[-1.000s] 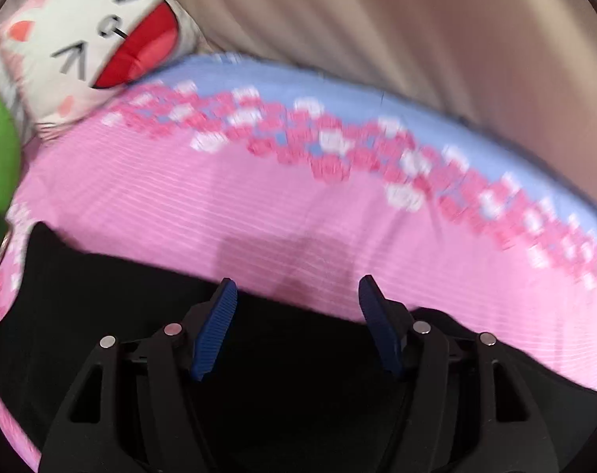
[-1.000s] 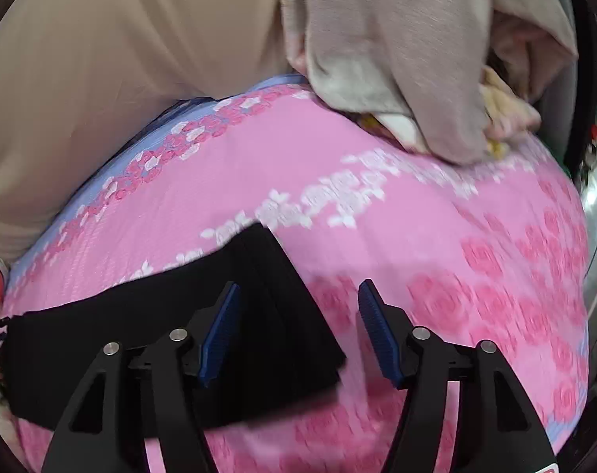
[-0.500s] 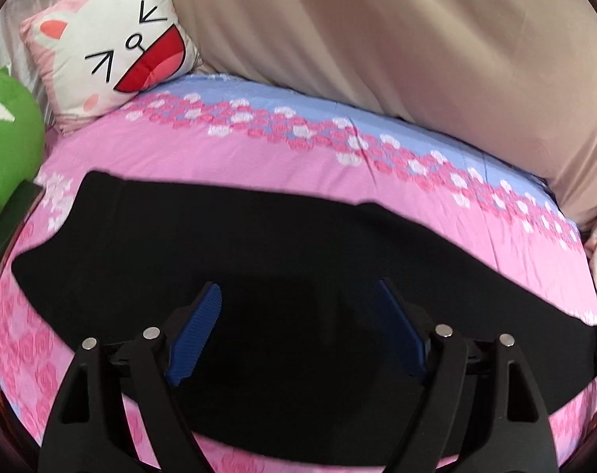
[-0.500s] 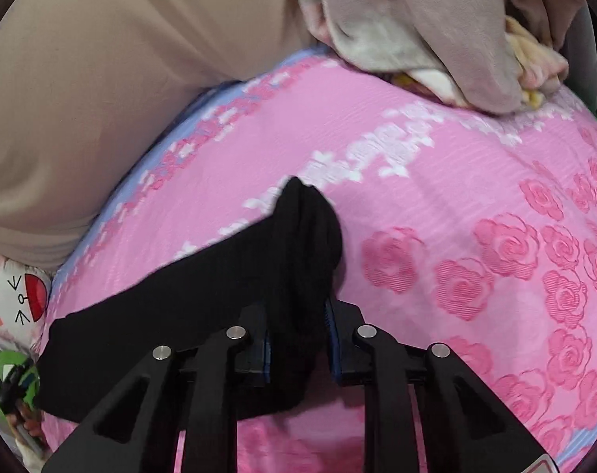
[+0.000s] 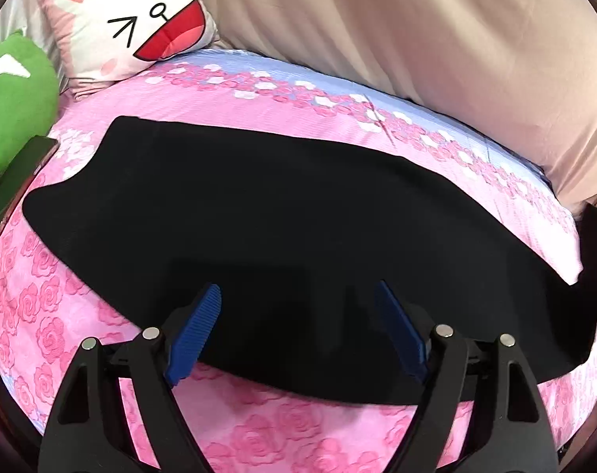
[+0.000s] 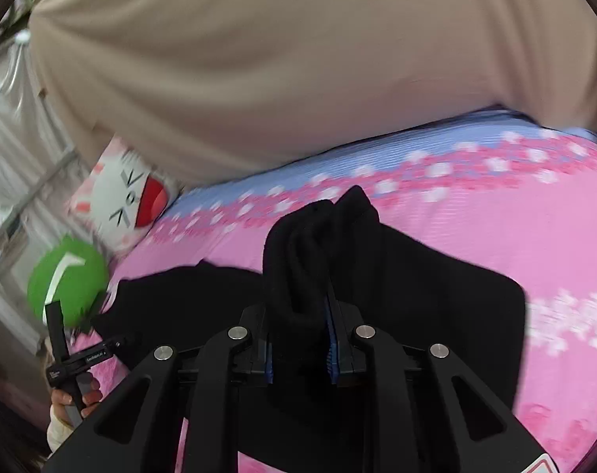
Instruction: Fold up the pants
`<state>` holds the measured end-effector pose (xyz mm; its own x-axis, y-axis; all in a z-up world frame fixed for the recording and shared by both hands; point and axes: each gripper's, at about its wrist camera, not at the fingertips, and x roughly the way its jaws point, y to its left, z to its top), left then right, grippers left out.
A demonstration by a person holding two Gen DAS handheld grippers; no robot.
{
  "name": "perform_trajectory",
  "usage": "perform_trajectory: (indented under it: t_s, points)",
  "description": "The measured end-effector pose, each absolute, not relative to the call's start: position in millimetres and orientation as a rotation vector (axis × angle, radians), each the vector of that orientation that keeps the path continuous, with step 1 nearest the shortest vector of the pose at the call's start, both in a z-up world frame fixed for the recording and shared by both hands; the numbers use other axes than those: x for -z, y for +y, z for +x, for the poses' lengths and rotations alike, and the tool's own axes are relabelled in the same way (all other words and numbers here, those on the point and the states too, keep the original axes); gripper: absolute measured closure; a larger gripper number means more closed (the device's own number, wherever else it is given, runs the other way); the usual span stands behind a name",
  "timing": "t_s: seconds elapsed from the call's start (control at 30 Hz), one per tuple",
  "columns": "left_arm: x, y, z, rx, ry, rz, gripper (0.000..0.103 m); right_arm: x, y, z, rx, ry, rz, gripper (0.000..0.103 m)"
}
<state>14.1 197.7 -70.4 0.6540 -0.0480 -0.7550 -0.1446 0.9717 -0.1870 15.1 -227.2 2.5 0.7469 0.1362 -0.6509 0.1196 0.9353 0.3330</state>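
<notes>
The pants (image 5: 282, 228) lie lengthwise across the bed (image 5: 259, 90), a long black strip already laid flat, which by its narrow outline appears to be doubled leg on leg, though the dark cloth hides any seam or layer line. The crosswise folds judged to be still due are only just begun: in the right wrist view one end of the pants (image 6: 322, 260) stands bunched and lifted off the sheet, while the rest trails flat toward the left. The right gripper (image 6: 300, 349) has its jaws closed narrowly on that bunched end, with cloth rising between the blue pads (image 6: 331, 354); it is tilted so that the view runs along the bed toward the cat pillow (image 6: 129, 201) and green cushion (image 6: 67, 276). The left gripper (image 5: 298, 331) is poised above the near edge of the pants at about mid-length, its jaws spread wide and holding nothing; whether the blue pads (image 5: 194, 331) touch the cloth cannot be told. The hand (image 6: 75, 398) holding that left gripper shows at the lower left of the right wrist view. A phone (image 5: 14, 185) lies on the bed just beside the far left end of the pants, near the green cushion. A beige curtain (image 5: 436, 35) hangs behind the bed.
</notes>
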Motion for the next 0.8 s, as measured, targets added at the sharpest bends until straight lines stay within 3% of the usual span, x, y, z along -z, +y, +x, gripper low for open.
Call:
perform_trajectory:
  t_s: [0.17, 0.27, 0.33, 0.4, 0.47, 0.53, 0.6, 0.8]
  points:
    - [74, 216, 4, -0.073, 0.842, -0.249, 0.024, 30, -153, 65, -0.116, 0.845, 0.292, 0.084]
    - [75, 221, 1, -0.075, 0.834, -0.245, 0.024, 61, -121, 78, -0.134, 0.946, 0.233, 0.072]
    - [76, 224, 0, -0.070, 0.834, -0.242, 0.024, 82, -107, 78, -0.156, 1.023, 0.221, 0.058]
    - [75, 224, -1, -0.067, 0.835, -0.235, 0.024, 82, -101, 71, -0.150, 1.033, 0.206, 0.058]
    - [74, 223, -3, -0.063, 0.831, -0.229, 0.024, 60, -110, 47, -0.139, 0.983, 0.208, 0.054]
    - [71, 219, -7, -0.052, 0.820, -0.214, 0.023, 34, -138, 16, -0.060, 0.909, 0.236, 0.040]
    - [68, 215, -8, -0.049, 0.811, -0.207, 0.020, 20, -185, -20, 0.081, 0.867, 0.282, 0.034]
    - [61, 182, -5, 0.006, 0.814, -0.204, 0.020, 59, -279, -78, 0.250, 0.930, 0.547, 0.033]
